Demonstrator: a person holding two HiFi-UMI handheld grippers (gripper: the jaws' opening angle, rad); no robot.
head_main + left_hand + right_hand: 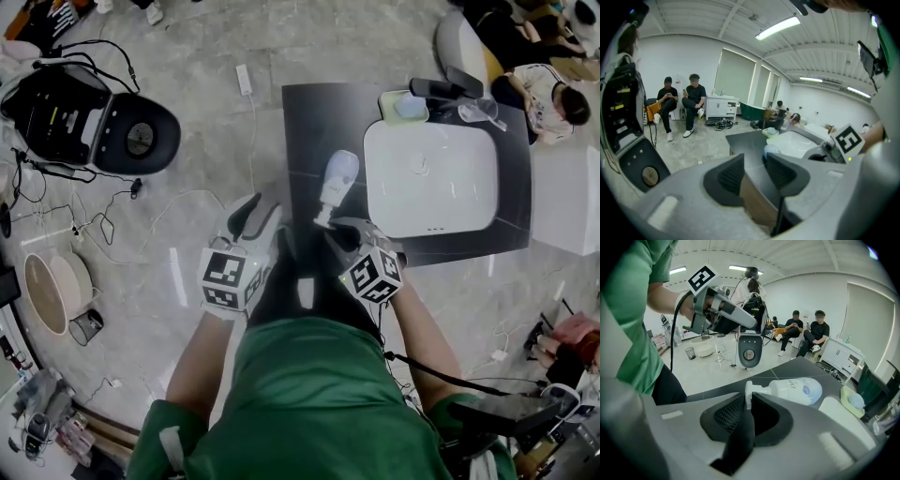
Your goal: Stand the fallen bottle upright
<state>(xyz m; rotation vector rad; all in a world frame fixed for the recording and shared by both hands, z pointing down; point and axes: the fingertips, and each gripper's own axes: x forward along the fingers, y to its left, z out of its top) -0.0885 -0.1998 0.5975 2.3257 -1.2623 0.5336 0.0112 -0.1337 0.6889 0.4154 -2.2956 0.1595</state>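
Head view: bottle (pixel 336 180) lies on its side on dark tabletop (pixel 309 122), just beside white basin (pixel 429 178), pump (pixel 322 220) toward the person. Left gripper view: left claw (pixel 754 171) partly open, nothing between its jaws. Right gripper view: right claw (pixel 749 401) pinched narrow on the pump, bottle body flat on tabletop.

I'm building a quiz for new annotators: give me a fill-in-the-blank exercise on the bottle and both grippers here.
1. The bottle lies on its ___ on the dark counter.
2. The fingers of the right gripper are closed on the bottle's ___ head.
3. The fingers of the left gripper stand apart and hold ___.
Missing words: side; pump; nothing.
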